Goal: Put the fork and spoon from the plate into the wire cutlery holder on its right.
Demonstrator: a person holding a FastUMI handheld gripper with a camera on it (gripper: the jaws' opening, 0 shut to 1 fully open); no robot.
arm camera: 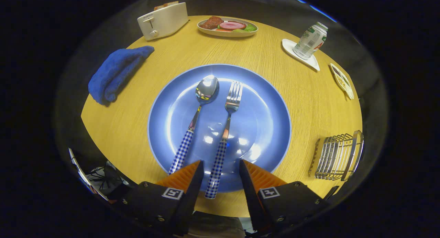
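Note:
A blue plate [264,128] lies in the middle of a round wooden table. On it rest a spoon [199,110] and a fork [227,128], side by side, both with blue-and-white checked handles pointing toward me. My gripper [220,169] is open, its fingers either side of the fork's handle end without touching it. The spoon's handle end lies just outside the left finger [185,177]. The wire cutlery holder [338,157] stands empty on the table to the right of the plate.
A folded blue towel [115,73] lies left of the plate. Along the far edge stand a white toaster [163,20], a dish of food [227,26], a bottle [311,40] on a white coaster, and a small dish [342,80].

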